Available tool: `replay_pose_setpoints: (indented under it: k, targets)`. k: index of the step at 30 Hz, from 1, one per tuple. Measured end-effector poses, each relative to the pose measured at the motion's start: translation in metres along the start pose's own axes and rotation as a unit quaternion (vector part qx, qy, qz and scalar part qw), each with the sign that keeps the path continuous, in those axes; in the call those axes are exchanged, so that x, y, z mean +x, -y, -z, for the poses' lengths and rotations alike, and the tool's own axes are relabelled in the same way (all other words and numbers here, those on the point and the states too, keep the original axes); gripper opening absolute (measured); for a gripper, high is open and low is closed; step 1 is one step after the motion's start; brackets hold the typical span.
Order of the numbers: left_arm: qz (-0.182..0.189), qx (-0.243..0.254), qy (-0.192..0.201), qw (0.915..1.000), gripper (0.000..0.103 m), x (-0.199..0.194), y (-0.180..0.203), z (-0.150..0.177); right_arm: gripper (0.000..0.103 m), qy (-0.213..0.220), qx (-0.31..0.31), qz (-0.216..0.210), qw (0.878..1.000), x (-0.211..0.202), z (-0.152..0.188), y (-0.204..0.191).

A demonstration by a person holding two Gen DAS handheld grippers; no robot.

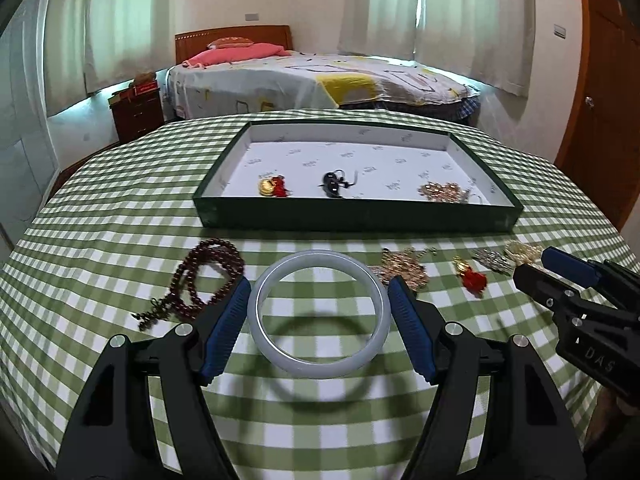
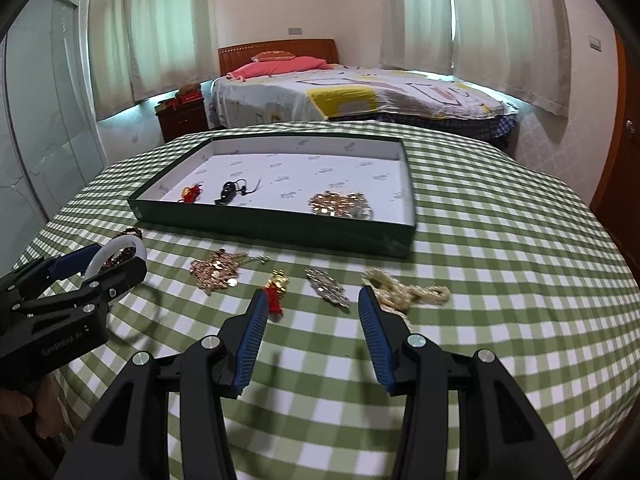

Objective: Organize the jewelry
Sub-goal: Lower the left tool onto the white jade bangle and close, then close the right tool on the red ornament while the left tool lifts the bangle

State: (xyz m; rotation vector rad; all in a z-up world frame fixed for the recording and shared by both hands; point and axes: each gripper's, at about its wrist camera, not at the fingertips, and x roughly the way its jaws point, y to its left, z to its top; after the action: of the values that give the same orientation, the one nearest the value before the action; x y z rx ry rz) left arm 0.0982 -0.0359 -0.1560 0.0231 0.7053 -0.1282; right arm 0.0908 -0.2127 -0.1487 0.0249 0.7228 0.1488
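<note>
Left gripper [image 1: 319,312] grips the white bangle [image 1: 319,364] across its width, one blue pad on each outer side; a ring-shaped shadow on the cloth beneath suggests the bangle is lifted clear of the table. Right gripper [image 2: 310,334] hovers with jaws spread wide, holding nothing, above the green checked tablecloth [image 2: 500,300].

Done so far, judged from the layout: three pieces sit in the green tray [image 1: 352,216], straight ahead of the left gripper. These are a gold-and-red charm [image 1: 273,186], a black piece [image 1: 334,184] and a rose-gold cluster [image 1: 442,192], all along the tray's near wall.

Left to do:
- Bangle: in hand, not yet in the tray.
- Dark red bead strand [image 1: 200,280]: on the cloth just left of the left gripper's left pad.
- Rose-gold sequin piece [image 2: 218,272]: ahead and left of the right gripper.
- Red tassel charm [image 2: 276,290]: just beside the right gripper's left fingertip.
- Silver filigree piece [image 2: 328,288]: ahead, between the right gripper's fingers as seen from its camera.
- Pale gold chain [image 2: 404,294]: just beyond the right fingertip.

Estimate: three of nine pieces stowed, one in transit, five untouched. Roughly a third done. Whether the tray pieces are in final positions cannot be told; the tray has no visible dividers.
</note>
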Motion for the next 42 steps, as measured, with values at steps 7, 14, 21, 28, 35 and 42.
replay_pose_setpoints:
  k: [7, 14, 21, 28, 35, 42]
  targets:
    - [-0.016, -0.007, -0.007, 0.9998, 0.069, 0.006, -0.018, -0.005, 0.044, -0.017, -0.011, -0.022, 1.0, 0.019, -0.008, -0.013]
    - [-0.021, -0.013, -0.015, 0.9996, 0.069, 0.011, -0.028, -0.007, 0.024, -0.054, -0.018, -0.032, 0.998, 0.041, -0.008, -0.02]
    - [-0.016, -0.014, -0.023, 0.9995, 0.069, 0.017, -0.029, -0.008, 0.011, -0.058, -0.016, -0.039, 0.997, 0.042, -0.005, -0.018]
    - [-0.011, -0.012, -0.017, 0.9997, 0.069, 0.014, -0.024, -0.015, 0.01, -0.035, -0.006, -0.045, 0.998, 0.03, -0.011, -0.015]
    - [0.0, -0.009, -0.003, 1.0, 0.069, 0.006, -0.021, -0.03, 0.01, -0.007, 0.006, -0.051, 0.999, 0.015, -0.023, -0.01]
    - [0.015, -0.017, 0.005, 0.9997, 0.069, 0.008, -0.02, -0.052, 0.01, 0.028, 0.013, -0.051, 0.998, 0.004, -0.052, 0.0]
